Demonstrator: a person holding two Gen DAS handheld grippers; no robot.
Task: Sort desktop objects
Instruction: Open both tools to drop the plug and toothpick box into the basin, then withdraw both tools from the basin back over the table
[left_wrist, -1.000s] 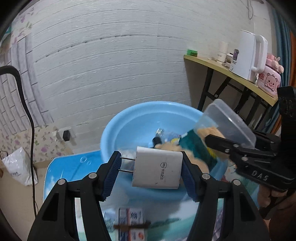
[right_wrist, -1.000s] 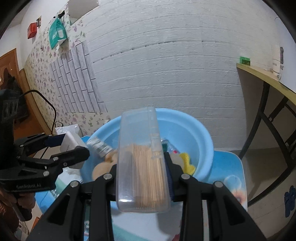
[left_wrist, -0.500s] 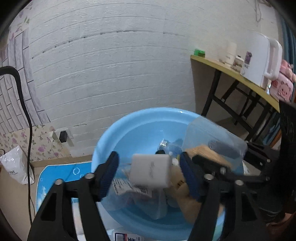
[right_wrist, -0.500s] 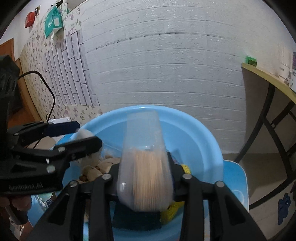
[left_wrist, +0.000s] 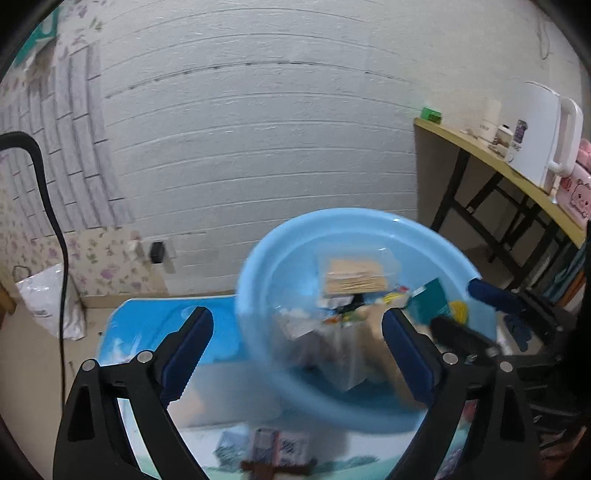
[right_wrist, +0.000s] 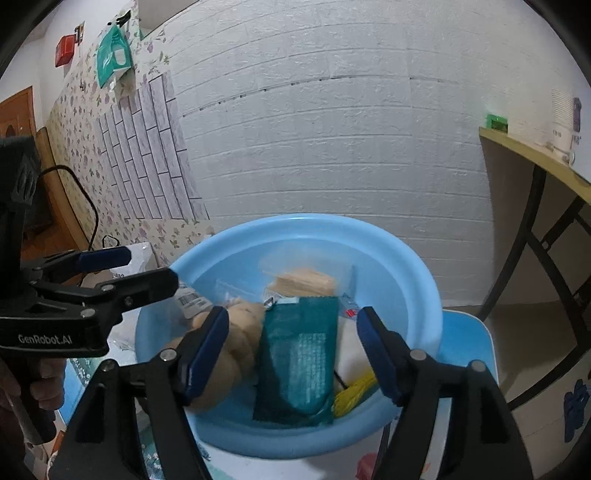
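A light blue basin (left_wrist: 258, 258) (right_wrist: 417, 273) stands on the blue-printed table. Inside it lie a clear box of toothpicks (left_wrist: 356, 278) (right_wrist: 304, 280), a dark green packet (right_wrist: 299, 358), a tan plush toy (right_wrist: 236, 343), a yellow item (right_wrist: 354, 393) and a white charger block (left_wrist: 295, 326), blurred. My left gripper (left_wrist: 297, 354) is open and empty above the basin's near rim. My right gripper (right_wrist: 291, 350) is open and empty over the basin. The left gripper also shows in the right wrist view (right_wrist: 125, 266).
A small printed packet (left_wrist: 277, 448) lies on the table in front of the basin. A wooden side table (left_wrist: 498, 162) with a white kettle (left_wrist: 546, 133) stands at the right. A white brick wall is close behind. A black cable (left_wrist: 48, 206) hangs at the left.
Both grippers opened. The white charger dropped from the left gripper and the toothpick box from the right gripper; both now lie in the basin. The left gripper moved left.
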